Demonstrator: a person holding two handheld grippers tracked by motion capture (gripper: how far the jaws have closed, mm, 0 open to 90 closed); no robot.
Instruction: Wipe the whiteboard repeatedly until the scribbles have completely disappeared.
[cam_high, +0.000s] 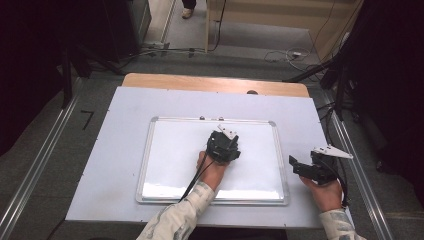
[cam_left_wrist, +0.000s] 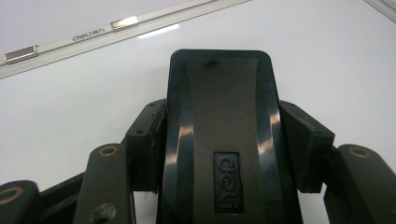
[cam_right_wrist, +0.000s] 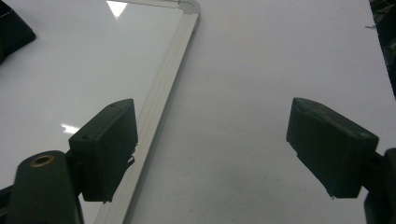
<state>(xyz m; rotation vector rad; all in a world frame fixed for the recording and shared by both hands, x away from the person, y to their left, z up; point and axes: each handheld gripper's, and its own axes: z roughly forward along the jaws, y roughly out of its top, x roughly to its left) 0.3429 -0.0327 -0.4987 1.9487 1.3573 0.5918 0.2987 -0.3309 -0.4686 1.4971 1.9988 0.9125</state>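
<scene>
- Two grippers, one per hand; one whiteboard, one eraser.
- Left gripper (cam_high: 223, 145): held over the middle of the whiteboard (cam_high: 170, 150), jaws clamped on a black whiteboard eraser (cam_left_wrist: 224, 135). Left gripper view shows both pads pressed against the eraser's long sides, "deli" logo facing the camera.
- Eraser sits on or just above the board surface, centre to slightly right of centre; can't tell whether it touches.
- Right gripper (cam_high: 300, 167): off the board, just beside its right edge, over the white table cover (cam_high: 115, 165). Jaws spread wide, nothing between them; right gripper view shows bare cover in the gap, left pad (cam_right_wrist: 105, 149) over the board's aluminium frame.
- Whiteboard: one, silver frame, surface looks clean, lies flat and centred on the cover.
- Two small metal clips (cam_left_wrist: 21, 53) on the board's far frame rail, "deli" printed between them.
- Beyond: wooden table edge (cam_high: 215, 82), then floor with several cables (cam_high: 295, 54), dark stands at both sides.
- One person's foot (cam_high: 188, 11) at top of the high view.
</scene>
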